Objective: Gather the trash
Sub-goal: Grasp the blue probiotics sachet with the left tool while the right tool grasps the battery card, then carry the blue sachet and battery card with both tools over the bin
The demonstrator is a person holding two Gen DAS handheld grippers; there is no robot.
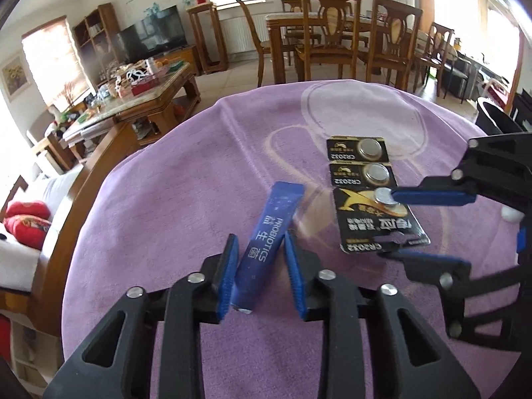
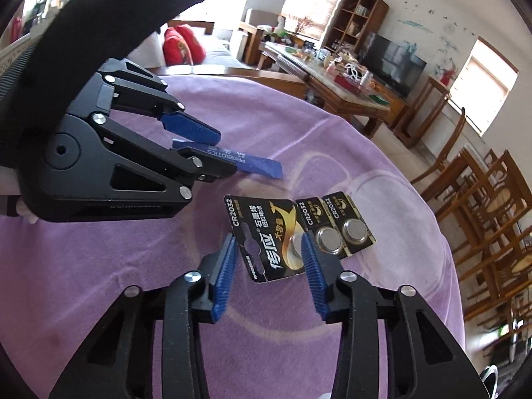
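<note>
Because both pieces of litter lie flat on the lilac cloth-covered round table (image 1: 159, 206), each tool comes at its own item from above and at a slant, fingers straddling it.

Left gripper (image 1: 261, 259): blue ribbed pads stand on either side of the slim blue foil sachet (image 1: 266, 242), which lies lengthwise in the gap. The left pad looks to touch the sachet's edge; a sliver of cloth shows at the right pad. I judge this a near-closed straddle, not a firm clench.

Right gripper (image 2: 269, 259): jaws bracket the black and gold card of button cells (image 2: 266, 236), one pad at the card's left edge, the other over the large foil-backed cell. The card's near corner lifts slightly off the cloth. Whether the pads truly press it I cannot tell.

Two smaller black cell cards (image 2: 335, 226) stay attached at the far side, so they would probably come along.

Writing:
- Sachet: "PROBIOTICS", with Chinese characters beside it.
- Battery card: "CR2032", large Chinese brand characters, gold swoosh.
- Small cards: "CR2032" each.

A dark bin rim (image 1: 492, 116) shows past the table edge, likely the drop point.
</note>
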